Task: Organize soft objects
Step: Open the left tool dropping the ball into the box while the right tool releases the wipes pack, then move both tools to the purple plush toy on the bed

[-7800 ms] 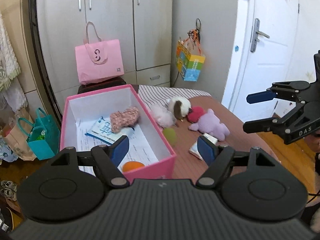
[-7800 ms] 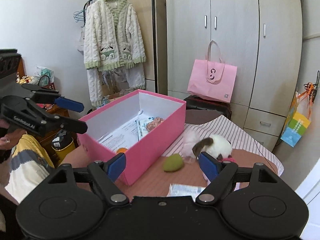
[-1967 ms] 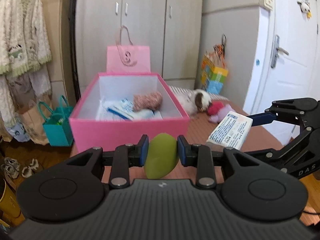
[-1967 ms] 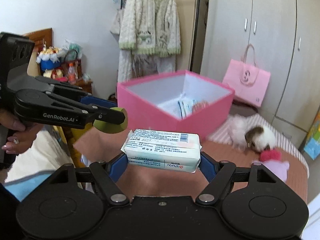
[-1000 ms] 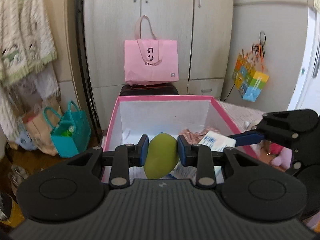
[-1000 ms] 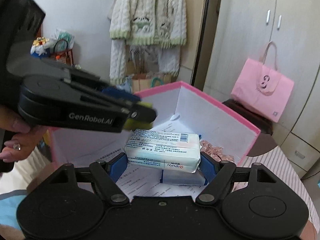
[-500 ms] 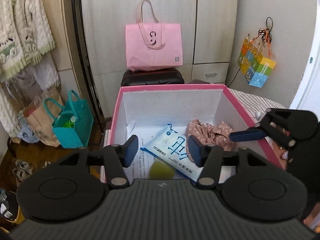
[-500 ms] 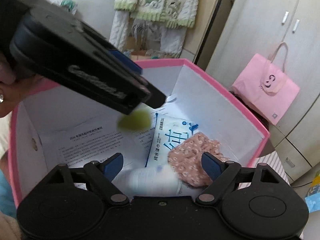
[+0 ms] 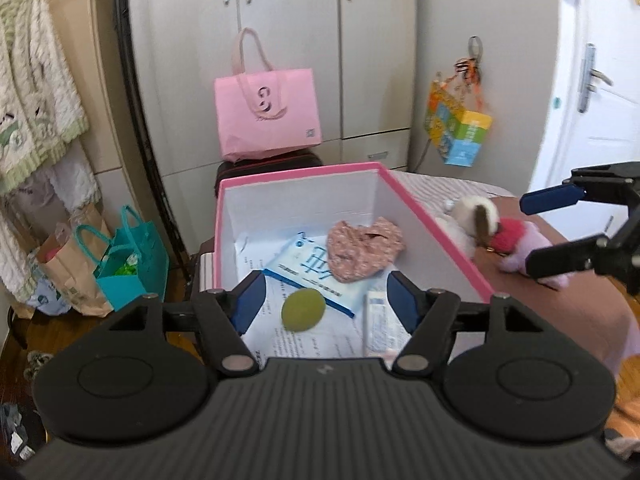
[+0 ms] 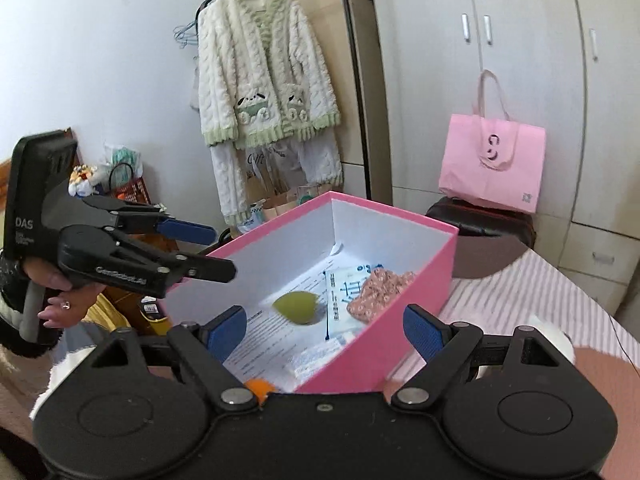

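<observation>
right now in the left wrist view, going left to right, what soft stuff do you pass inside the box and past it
green sponge → blue-and-white tissue pack → pink floral cloth → pink box's right wall → white-and-brown plush → purple plush

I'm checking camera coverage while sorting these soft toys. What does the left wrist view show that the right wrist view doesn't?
Only the left wrist view shows the plush toys left on the table beside the box, the hanging colourful bag and the white door. Only the right wrist view shows the hand gripping the left tool and an orange ball. Both show the pink box, green sponge, floral pouch and pink tote.
</observation>
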Demonstrator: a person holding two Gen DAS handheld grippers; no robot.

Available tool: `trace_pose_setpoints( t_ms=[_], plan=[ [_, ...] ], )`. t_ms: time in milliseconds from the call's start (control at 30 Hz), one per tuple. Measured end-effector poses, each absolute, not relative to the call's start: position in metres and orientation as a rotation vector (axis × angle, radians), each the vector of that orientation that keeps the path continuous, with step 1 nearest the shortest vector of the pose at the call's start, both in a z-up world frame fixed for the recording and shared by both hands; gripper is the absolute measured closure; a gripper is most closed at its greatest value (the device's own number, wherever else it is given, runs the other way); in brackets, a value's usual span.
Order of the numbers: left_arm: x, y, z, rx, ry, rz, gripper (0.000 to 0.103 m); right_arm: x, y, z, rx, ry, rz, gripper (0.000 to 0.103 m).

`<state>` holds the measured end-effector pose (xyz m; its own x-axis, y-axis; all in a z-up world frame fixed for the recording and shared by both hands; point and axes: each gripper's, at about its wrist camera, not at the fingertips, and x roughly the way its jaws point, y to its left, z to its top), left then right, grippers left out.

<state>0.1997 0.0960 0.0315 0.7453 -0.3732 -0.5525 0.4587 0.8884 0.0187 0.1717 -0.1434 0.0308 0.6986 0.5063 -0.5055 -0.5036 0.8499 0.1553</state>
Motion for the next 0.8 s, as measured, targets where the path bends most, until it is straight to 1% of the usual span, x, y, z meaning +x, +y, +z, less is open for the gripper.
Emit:
trace_pose_setpoints(
  t_ms=[133,200,233,367,500,667,800],
  plan=[
    [0.178,0.096,0.04,0.166,0.569,-0.493,0.036,0.146,-0.157,0.039,0.002,0.562,0.528,0.015],
    [0.168,0.096,0.042,0.182,0.57,-0.506,0.028,0.132,-0.164,0.041,-0.013,0.56,0.511,0.015],
    [0.162,0.095,0.043,0.202,0.567,-0.512,0.027,0.124,-0.168,0.043,-0.017,0.561,0.499,0.014],
    [0.141,0.089,0.047,0.236,0.568,-0.532,0.026,0.097,-0.181,0.047,-0.028,0.57,0.451,0.015],
    [0.13,0.083,0.052,0.185,0.613,-0.617,0.021,0.07,-0.19,0.048,-0.045,0.567,0.421,0.014],
    [0.118,0.062,0.047,0.176,0.671,-0.701,0.02,0.047,-0.2,0.043,-0.069,0.568,0.398,0.014],
    [0.111,0.04,0.041,0.195,0.683,-0.736,0.018,0.037,-0.211,0.037,-0.079,0.574,0.383,0.014]
  ],
)
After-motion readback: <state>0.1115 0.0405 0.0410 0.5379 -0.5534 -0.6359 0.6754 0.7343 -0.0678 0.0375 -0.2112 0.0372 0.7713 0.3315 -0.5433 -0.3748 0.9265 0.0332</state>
